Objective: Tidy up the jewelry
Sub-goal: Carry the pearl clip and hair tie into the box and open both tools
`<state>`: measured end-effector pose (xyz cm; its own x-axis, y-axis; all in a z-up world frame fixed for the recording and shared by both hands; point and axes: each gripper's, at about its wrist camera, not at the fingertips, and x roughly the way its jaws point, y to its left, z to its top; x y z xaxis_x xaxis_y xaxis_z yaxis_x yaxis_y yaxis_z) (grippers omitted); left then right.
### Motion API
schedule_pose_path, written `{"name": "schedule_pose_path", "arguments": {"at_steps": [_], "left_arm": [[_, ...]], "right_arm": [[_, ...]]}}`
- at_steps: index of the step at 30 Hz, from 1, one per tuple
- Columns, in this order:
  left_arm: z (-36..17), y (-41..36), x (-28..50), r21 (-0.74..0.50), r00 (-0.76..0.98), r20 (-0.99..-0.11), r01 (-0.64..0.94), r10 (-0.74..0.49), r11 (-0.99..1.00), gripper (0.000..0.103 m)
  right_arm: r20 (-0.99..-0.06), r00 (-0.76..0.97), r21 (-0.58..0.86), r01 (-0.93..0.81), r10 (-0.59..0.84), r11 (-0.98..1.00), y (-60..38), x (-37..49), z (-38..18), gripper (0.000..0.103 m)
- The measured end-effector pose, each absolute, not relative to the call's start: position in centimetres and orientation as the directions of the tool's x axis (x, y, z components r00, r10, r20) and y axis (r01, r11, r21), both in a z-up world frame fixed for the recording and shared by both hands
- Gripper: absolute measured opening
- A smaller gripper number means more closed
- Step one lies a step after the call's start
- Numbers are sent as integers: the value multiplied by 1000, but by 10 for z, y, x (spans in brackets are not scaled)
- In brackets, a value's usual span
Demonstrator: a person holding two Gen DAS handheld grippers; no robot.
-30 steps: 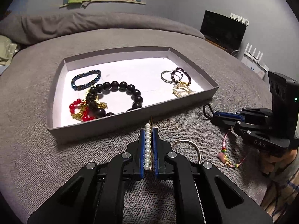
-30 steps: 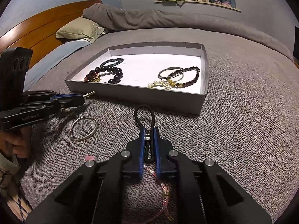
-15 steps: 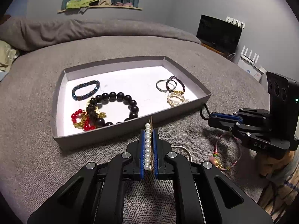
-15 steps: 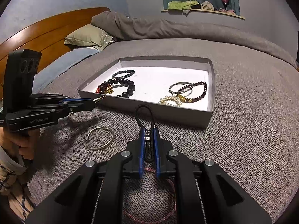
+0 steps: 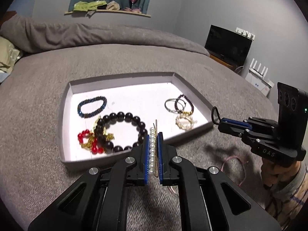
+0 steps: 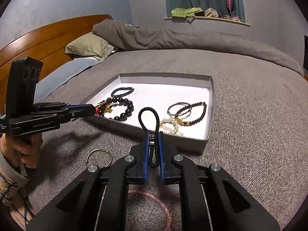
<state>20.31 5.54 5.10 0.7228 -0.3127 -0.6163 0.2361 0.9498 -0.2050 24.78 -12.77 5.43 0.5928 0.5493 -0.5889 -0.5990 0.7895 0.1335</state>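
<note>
Grey-walled bedroom surroundings frame a wide bed (image 6: 250, 100) covered in a nubby grey blanket, which serves as the work surface. On it sits a shallow grey cardboard tray with a white floor (image 5: 64, 115), evidently the collecting place, since it already holds several pieces lying well apart: a large bracelet of glossy black round beads (image 5: 123, 130), a blue-black beaded bracelet (image 5: 92, 106), a tangle of red beads and gold chain (image 5: 90, 141), a thin silver bangle overlapping a dark garnet-coloured bead bracelet (image 6: 189, 111), and a small pearl-and-gold piece (image 5: 184, 121).

Both tools hover near the tray's front wall, each carrying one item. The left gripper (image 5: 153, 150) has its jaws clamped on a hairpin lined with small white pearls (image 5: 152, 148), held lengthwise between the blue pads so it cannot swing. The right gripper (image 6: 153, 150) has its jaws closed on the metal clasp end of a black elastic hair loop (image 6: 149, 119), whose free loop stands up ahead of the pads.

Left outside on the blanket are a plain silver ring bangle (image 6: 99, 156) and a thin pink cord bracelet (image 6: 154, 202), apparently awaiting their turn.
</note>
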Motion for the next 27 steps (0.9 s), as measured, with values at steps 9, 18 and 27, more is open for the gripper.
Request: {"name": "schedule_pose_path", "arguments": {"at_steps": [9,18,27], "left_arm": [[58,60,228,-204,753,-596,191,-277,960,9],[50,62,254,-192,758,-604,161,-245,968,9],[29,58,268,-185,729,-643,148,-234,971,9]], "right_arm": [[-571,603,146,-593,557,792,-121,276,63,9],[-592,575,174,-592,564,787,-105,301,53,9],[-619,545,177,-604,565,777,-91,314,43,9]]}}
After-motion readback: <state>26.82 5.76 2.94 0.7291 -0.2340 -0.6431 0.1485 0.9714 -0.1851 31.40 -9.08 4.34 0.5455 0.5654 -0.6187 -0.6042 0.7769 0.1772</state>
